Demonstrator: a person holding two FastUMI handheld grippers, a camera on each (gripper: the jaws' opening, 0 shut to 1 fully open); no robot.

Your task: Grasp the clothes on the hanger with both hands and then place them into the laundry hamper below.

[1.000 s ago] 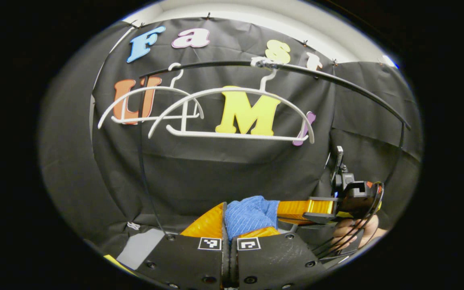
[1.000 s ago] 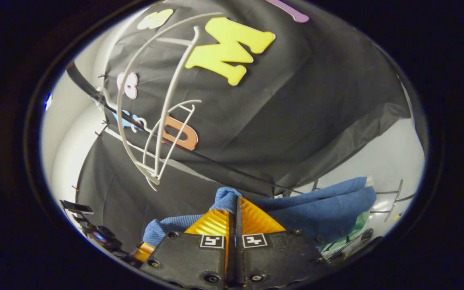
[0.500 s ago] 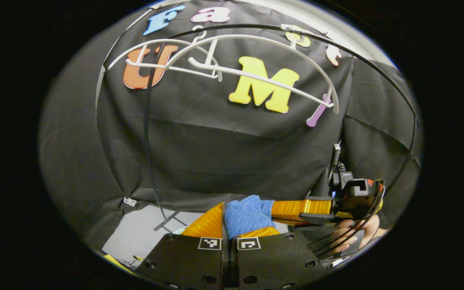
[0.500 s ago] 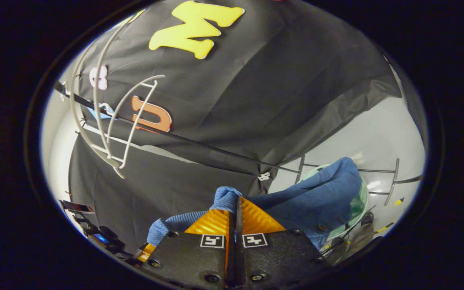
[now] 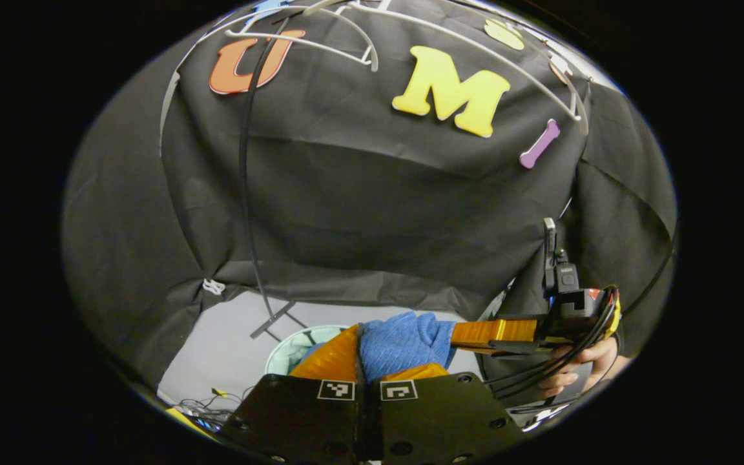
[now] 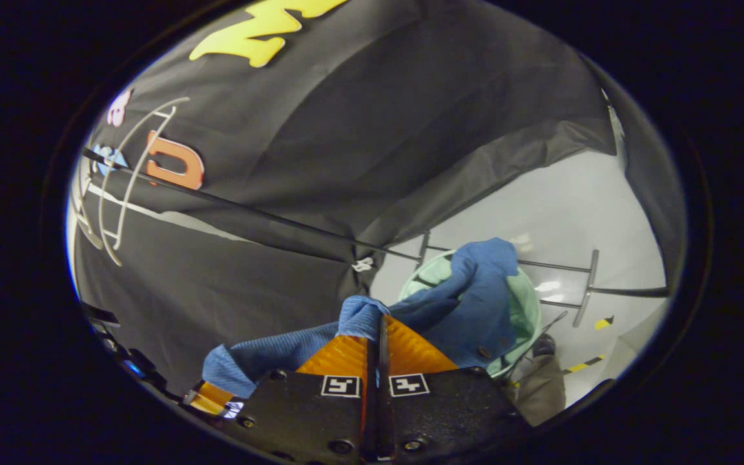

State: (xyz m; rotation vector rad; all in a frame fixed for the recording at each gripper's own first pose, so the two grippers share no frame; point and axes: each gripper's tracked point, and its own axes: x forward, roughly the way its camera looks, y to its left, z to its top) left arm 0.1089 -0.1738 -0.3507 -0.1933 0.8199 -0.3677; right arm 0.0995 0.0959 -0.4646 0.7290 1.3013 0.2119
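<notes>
Over one hamper (image 6: 527, 310), two grippers (image 5: 362, 349) (image 6: 378, 336) (both clamped) grip one blue garment (image 6: 475, 303).

Pale grey floor (image 6: 553, 200) w/ round green hamper (image 6: 524, 310), black rack feet (image 6: 584, 287), cables (image 5: 201, 405) on it.

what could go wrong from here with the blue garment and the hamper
1. The garment hangs past the hamper rim on the near side, so part may land outside if released now.
2. The left tool and right tool each pinch only a small bunch of cloth; it might slip out early.
3. The rack's legs stand close beside the hamper; the hanging cloth may snag there.
</notes>
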